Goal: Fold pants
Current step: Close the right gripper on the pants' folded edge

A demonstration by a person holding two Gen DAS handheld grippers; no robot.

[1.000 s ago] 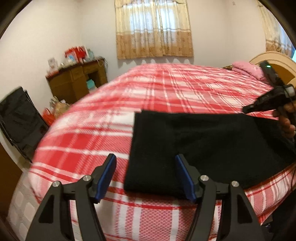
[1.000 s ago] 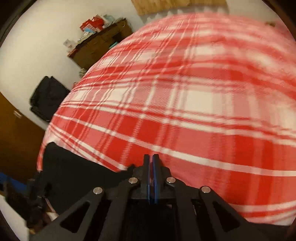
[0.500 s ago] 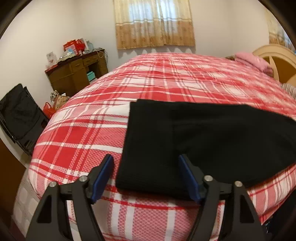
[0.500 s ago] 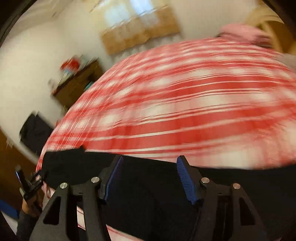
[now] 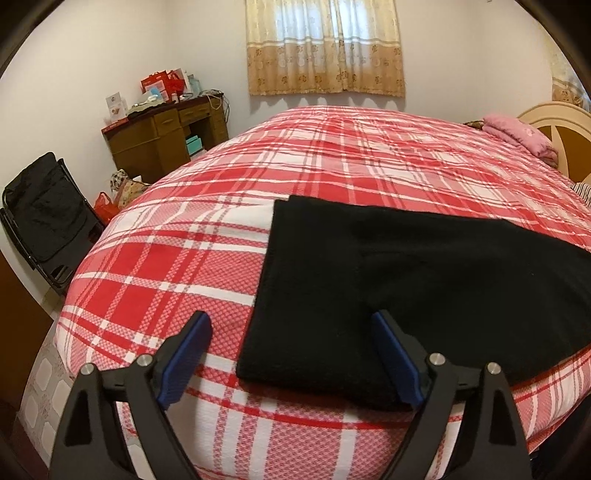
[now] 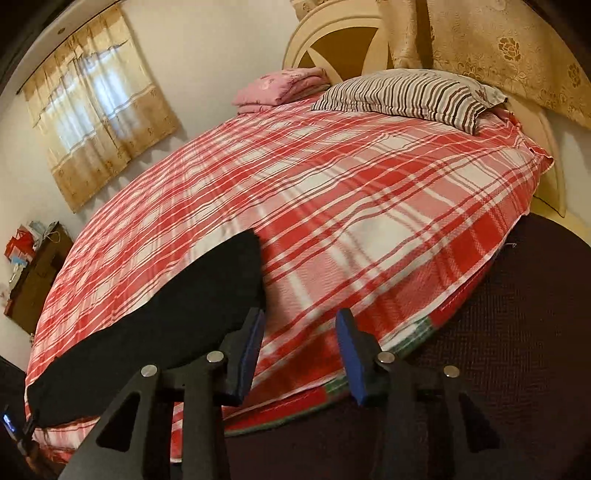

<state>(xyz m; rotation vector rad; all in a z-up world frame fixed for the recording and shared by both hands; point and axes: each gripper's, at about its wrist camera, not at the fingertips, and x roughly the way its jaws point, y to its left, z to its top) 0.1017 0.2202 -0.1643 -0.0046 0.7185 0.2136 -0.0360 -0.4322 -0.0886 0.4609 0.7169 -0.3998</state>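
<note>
The black pants (image 5: 406,273) lie folded flat near the front edge of the bed with the red plaid cover (image 5: 332,155). My left gripper (image 5: 291,354) is open and empty, hovering just in front of the pants' near left corner. In the right wrist view the pants (image 6: 177,314) stretch to the left along the bed edge. My right gripper (image 6: 299,354) is open and empty, just right of the pants' right end, above the bed edge.
A striped pillow (image 6: 410,96) and folded pink bedding (image 6: 280,88) lie at the headboard (image 6: 332,33). A wooden desk (image 5: 162,136) with clutter stands by the far wall. A black folding chair (image 5: 44,218) stands at the left. Dark flooring (image 6: 498,332) lies right of the bed.
My right gripper opened, let go of the pants and swung right towards the headboard end. My left gripper stayed open and drew back slightly. The pants now lie still.
</note>
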